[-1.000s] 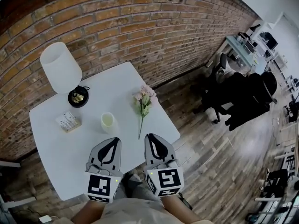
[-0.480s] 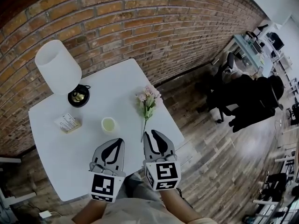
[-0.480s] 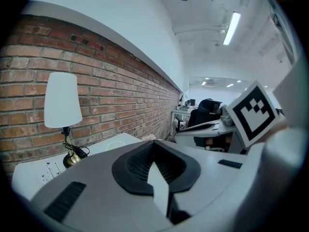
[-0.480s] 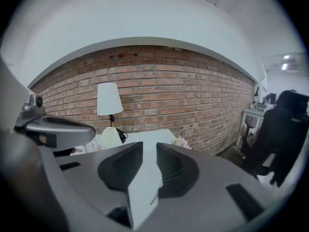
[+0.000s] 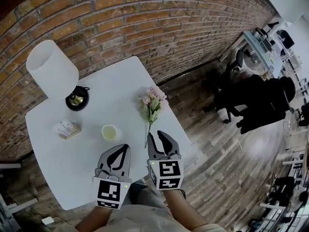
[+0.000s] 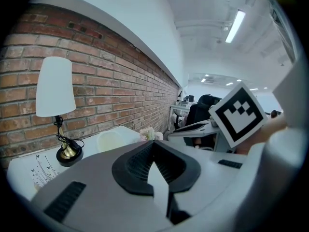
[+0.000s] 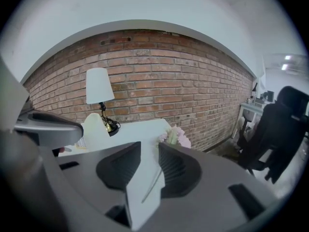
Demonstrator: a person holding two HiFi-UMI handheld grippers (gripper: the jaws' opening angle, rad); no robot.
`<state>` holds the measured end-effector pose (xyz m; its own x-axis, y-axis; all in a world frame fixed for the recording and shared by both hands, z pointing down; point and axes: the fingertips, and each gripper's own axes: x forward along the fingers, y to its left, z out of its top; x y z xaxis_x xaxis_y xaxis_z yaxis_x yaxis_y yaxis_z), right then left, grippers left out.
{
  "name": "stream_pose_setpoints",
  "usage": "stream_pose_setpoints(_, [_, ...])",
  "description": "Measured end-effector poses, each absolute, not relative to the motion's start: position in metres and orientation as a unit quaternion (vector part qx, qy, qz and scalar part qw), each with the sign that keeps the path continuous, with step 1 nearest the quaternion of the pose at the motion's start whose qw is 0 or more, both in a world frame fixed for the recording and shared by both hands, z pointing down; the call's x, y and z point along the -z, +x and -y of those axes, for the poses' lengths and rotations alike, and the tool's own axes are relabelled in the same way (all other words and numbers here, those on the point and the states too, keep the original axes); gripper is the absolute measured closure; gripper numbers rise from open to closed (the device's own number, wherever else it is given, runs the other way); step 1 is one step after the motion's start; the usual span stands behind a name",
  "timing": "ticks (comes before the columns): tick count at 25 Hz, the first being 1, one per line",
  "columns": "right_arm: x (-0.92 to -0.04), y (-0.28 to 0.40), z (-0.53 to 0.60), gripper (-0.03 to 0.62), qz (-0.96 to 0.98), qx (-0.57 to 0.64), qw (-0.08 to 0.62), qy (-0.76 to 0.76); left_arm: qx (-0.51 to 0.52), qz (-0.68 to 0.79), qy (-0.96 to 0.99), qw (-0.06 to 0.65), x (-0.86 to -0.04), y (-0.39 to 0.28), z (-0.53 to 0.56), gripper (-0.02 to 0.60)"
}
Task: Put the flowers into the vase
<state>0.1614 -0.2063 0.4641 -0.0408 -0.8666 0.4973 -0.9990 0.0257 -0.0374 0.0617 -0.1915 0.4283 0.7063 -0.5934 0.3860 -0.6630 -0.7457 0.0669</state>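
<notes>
Where the brick wall (image 5: 120,23) fills the twelve o'clock side of the head view, the white table (image 5: 96,105) stands against it. A white-shaded lamp (image 5: 50,69) stands at the table's ten o'clock. The left gripper (image 5: 126,148) and right gripper (image 5: 158,135) hang side by side over the six o'clock edge. The left gripper's jaws are closed tip to tip on nothing. The right gripper's jaws are opening, and the stem shows in the gap between them with neither pad pressing it. The flowers (image 5: 152,103) lie flat on the table, pink blooms toward twelve o'clock, stem end toward six. The vase (image 5: 109,132) stands upright at eight o'clock from the blooms, apart from them. A small box (image 5: 66,128) lies at the vase's nine o'clock.
</notes>
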Motion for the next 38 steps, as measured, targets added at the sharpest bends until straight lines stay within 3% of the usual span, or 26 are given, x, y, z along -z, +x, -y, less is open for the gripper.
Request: stream_pose_setpoints(38, [-0.582,0.211,0.291,0.399,0.615,-0.374,0.287,0.633,-0.198,0.323,0.915,0.138,-0.473,0.102,0.215,0.581])
